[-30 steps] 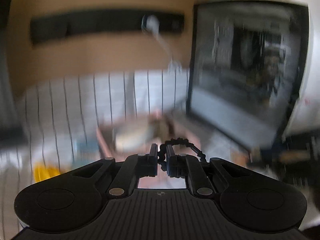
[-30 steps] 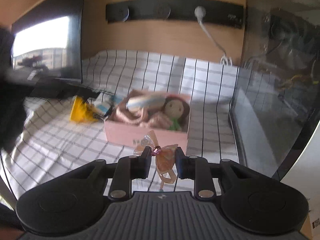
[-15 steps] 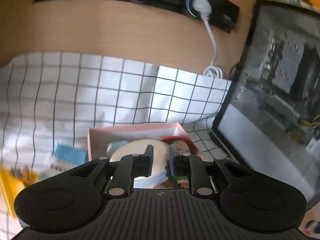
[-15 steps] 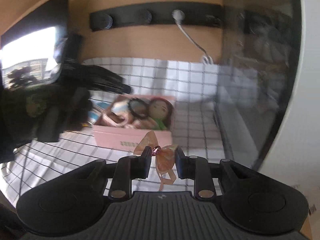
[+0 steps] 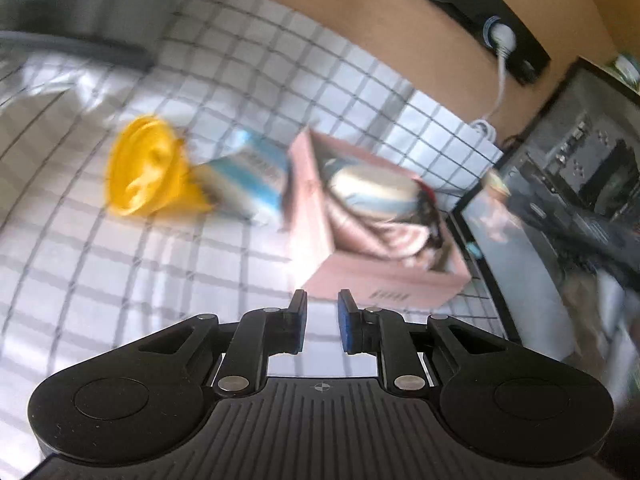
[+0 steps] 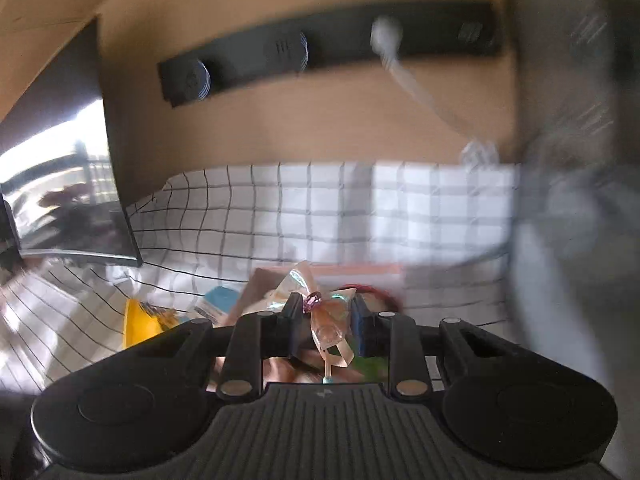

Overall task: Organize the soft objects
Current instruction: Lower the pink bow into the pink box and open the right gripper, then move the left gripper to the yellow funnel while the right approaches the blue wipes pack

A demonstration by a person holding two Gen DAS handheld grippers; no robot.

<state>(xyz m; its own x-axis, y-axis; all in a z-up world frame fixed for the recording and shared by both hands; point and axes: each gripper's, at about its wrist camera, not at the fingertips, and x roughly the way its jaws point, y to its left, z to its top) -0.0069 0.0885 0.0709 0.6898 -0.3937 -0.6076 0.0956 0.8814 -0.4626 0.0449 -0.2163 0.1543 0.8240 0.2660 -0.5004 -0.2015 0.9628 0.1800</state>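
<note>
A pink box (image 5: 380, 284) stands on the checked cloth, filled with soft things: a pale striped plush (image 5: 376, 188), pink fabric and a dark-haired doll. My left gripper (image 5: 322, 320) is open and empty, just in front of the box's near wall. My right gripper (image 6: 325, 322) is shut on a peach ribbon bow (image 6: 320, 316) with a purple gem, held right over the box (image 6: 352, 270), whose far rim shows behind the bow.
A yellow soft item (image 5: 148, 168) and a blue-and-white packet (image 5: 256, 176) lie left of the box; both show in the right wrist view (image 6: 140, 324). A dark glass-fronted appliance (image 5: 568, 216) stands to the right. A monitor (image 6: 68, 192) stands at the left.
My left gripper let go of the black bead string, opened and pulled back and left from the box. My right gripper carried the bow forward to above the box.
</note>
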